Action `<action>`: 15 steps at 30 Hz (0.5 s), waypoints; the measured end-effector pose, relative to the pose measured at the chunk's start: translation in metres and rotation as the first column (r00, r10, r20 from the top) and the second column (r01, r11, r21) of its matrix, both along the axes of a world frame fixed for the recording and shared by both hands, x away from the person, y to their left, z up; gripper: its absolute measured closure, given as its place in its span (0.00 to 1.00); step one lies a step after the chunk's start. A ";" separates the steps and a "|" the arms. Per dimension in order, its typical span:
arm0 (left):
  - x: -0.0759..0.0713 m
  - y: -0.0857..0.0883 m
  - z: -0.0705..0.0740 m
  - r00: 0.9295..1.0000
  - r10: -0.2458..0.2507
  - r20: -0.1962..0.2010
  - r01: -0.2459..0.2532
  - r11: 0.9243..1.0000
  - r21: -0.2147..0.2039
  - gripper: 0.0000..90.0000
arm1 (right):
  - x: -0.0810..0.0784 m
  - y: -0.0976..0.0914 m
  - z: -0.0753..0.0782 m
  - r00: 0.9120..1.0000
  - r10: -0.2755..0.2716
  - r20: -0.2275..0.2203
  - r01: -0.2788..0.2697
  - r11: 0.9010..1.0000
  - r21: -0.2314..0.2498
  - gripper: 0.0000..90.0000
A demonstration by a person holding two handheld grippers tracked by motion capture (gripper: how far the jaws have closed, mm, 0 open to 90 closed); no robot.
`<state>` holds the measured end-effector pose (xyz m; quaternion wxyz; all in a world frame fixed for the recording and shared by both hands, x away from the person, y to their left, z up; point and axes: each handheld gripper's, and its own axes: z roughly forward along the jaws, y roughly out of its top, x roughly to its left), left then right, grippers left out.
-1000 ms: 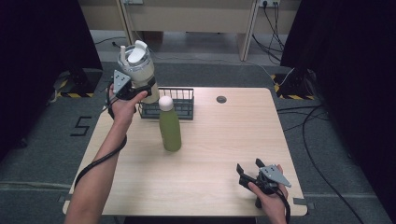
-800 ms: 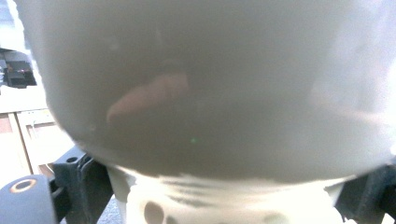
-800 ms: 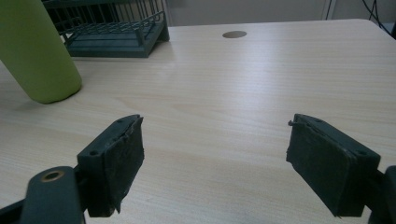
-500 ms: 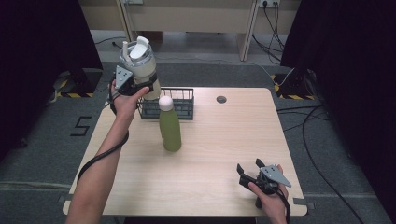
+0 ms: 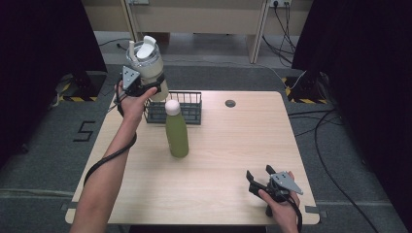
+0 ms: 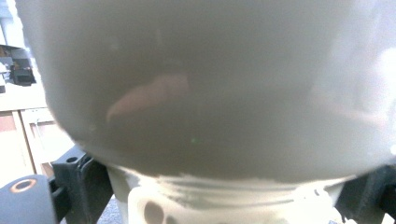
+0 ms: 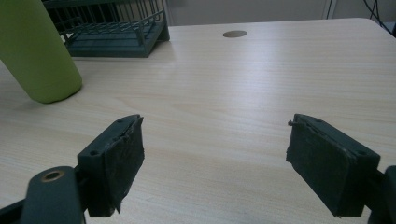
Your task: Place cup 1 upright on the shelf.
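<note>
where the light wooden table spread below the high view, a dark wire basket stood near its far edge and a green bottle with a white cap stood upright just in front of it, beside a small round grommet set in the top. the left gripper was clamped on a pale lidded tumbler, held aloft beyond the basket's left end, its grey wall close against the left gripper view. the right gripper rested low near the table's front right corner, jaws wide apart and holding nothing.
</note>
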<state>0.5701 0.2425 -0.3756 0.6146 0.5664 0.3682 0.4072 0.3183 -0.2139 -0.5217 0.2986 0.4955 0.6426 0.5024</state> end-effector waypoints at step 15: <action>0.011 -0.004 -0.005 1.000 0.024 -0.005 -0.024 1.000 0.008 0.10 | 0.001 -0.001 0.000 1.000 0.002 0.002 -0.002 1.000 0.000 0.21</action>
